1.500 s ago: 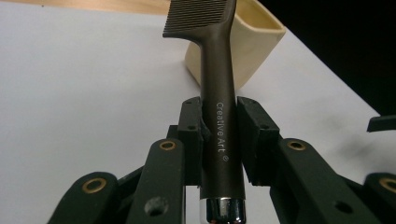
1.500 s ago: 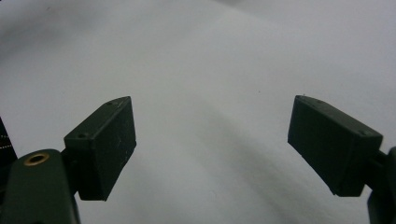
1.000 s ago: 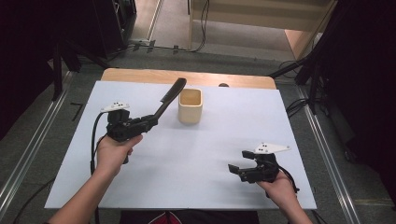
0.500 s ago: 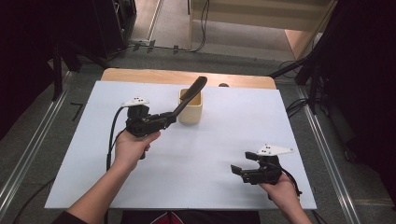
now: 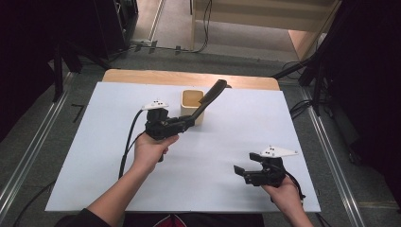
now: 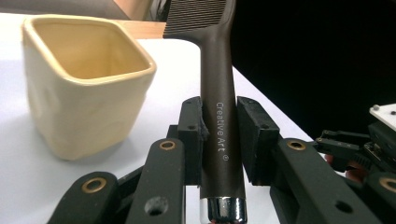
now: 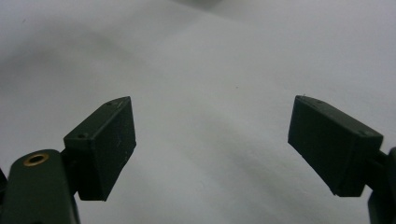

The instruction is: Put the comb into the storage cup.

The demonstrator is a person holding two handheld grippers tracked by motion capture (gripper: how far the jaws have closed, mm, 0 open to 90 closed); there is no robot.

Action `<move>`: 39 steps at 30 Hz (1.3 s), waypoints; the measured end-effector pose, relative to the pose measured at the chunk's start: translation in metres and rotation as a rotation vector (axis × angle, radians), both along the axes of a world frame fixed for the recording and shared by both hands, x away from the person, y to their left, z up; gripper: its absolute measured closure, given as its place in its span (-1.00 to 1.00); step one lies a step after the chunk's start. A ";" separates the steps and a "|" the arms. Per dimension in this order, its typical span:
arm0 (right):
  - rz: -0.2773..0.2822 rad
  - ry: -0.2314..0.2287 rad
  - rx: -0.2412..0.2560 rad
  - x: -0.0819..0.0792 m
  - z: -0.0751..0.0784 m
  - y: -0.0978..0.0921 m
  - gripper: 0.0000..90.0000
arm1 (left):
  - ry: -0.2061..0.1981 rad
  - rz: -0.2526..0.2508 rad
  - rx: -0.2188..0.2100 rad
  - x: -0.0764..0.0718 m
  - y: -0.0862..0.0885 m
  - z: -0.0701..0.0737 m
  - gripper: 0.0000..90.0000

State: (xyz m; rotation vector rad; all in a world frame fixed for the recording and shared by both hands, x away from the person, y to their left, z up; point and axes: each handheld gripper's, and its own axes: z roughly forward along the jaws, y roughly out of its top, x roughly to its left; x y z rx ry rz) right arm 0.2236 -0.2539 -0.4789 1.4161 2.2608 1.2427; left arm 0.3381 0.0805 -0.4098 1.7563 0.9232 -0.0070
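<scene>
High view: left claw [image 5: 187, 122] clamped on the dark comb [image 5: 208, 100] by its handle, long axis slanting up and away past the right rim of the cream cup [image 5: 191, 101] on the surface [image 5: 236, 132], right claw [image 5: 243, 172] gaping, nothing in it, well off.

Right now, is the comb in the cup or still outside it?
Outside. The comb, clamped in the left hand-held gripper, slants over the cup rim; cup interior looks empty.

My high view looks forward and down over the whole tabletop [image 5: 94, 156]. Both gripper views sit close above it; the left shares the cup [image 6: 84, 84].
</scene>
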 end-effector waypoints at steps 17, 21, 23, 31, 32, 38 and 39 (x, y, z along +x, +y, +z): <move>-0.034 0.003 0.024 0.001 0.011 0.003 -0.70 | 0.031 -0.004 -0.092 -0.010 -0.034 -0.027 0.63; -0.051 0.007 0.046 0.003 0.016 0.005 -0.70 | 0.016 0.003 -0.088 -0.012 -0.042 -0.035 0.63; -0.045 0.004 0.039 0.004 0.017 0.004 -0.70 | 0.005 0.000 -0.083 -0.014 -0.046 -0.038 0.63; -0.064 0.007 0.040 0.010 0.021 0.000 -0.68 | -0.023 0.026 -0.123 -0.023 -0.069 -0.054 0.63; -0.073 0.008 0.040 0.011 0.022 0.000 -0.68 | -0.029 0.028 -0.125 -0.024 -0.071 -0.057 0.63; -0.107 0.006 0.034 0.016 0.022 0.001 -0.68 | -0.040 0.058 -0.187 -0.024 -0.080 -0.071 0.63; -0.109 0.012 0.038 0.017 0.022 0.001 -0.68 | -0.049 0.061 -0.187 -0.024 -0.082 -0.072 0.63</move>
